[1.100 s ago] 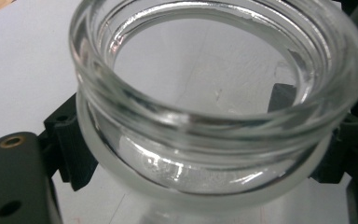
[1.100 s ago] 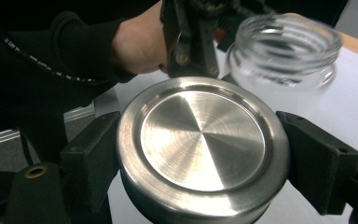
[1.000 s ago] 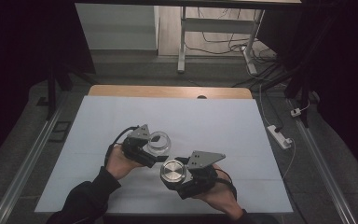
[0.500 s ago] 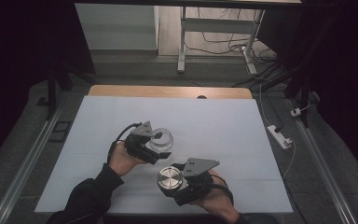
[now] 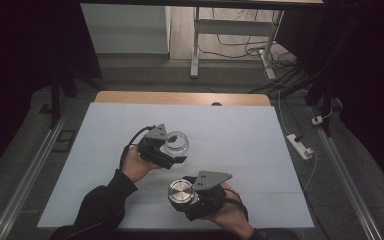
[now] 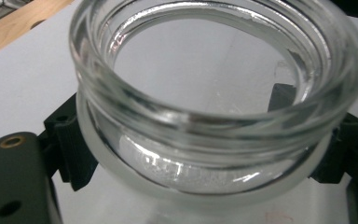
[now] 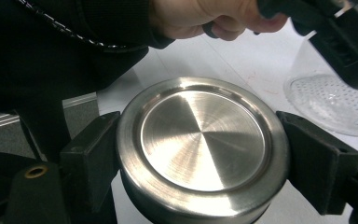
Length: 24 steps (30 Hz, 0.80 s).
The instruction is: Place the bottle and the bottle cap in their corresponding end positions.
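Left gripper (image 5: 172,148) clamps the glass jar (image 5: 176,142) mid-table with its mouth open, right gripper (image 5: 182,192) pinches the steel lid (image 5: 180,191) by its rim, lid sitting nearer the person and slightly right of the jar, apart from it.

The jar (image 6: 214,93) is clear glossy glass, the lid (image 7: 203,149) brushed shiny metal, the table (image 5: 240,130) matt white.
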{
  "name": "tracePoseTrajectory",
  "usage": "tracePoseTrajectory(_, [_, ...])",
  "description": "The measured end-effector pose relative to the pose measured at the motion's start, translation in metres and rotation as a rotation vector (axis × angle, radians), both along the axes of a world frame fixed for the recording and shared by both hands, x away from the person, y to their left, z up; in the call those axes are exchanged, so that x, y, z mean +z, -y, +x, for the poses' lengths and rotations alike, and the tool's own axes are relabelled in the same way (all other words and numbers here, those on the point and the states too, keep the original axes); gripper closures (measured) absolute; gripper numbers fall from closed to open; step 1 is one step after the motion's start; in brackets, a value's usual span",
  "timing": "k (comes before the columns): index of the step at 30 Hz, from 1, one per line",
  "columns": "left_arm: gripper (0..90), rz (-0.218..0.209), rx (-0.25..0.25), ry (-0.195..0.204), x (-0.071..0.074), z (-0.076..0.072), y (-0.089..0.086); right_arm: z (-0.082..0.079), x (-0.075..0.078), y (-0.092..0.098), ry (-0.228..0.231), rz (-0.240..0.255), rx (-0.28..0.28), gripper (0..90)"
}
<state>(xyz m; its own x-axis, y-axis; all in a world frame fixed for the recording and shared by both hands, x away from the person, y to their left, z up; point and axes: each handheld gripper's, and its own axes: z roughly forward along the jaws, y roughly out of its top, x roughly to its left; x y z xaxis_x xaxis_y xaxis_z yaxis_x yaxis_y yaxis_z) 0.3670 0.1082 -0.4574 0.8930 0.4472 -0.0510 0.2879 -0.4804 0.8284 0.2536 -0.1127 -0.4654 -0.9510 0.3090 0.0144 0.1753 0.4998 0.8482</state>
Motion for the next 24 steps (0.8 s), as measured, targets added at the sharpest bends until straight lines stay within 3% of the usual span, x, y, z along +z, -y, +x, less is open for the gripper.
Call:
tracePoseTrajectory(7, [15.4, -0.003, 0.016, 0.006, -0.001, 0.009, 0.002, 0.003, -0.005, -0.001, 0.007, -0.008, -0.003, 18.0])
tracePoseTrajectory(18, [15.4, 0.002, 0.062, 0.004, -0.015, 0.029, 0.006, 0.010, -0.019, -0.003, 0.015, -0.026, -0.010, 18.0])
tracePoseTrajectory(24, [15.4, 0.011, 0.084, 0.004, -0.024, 0.038, 0.010, 0.018, -0.032, -0.006, -0.006, -0.038, -0.022, 18.0])
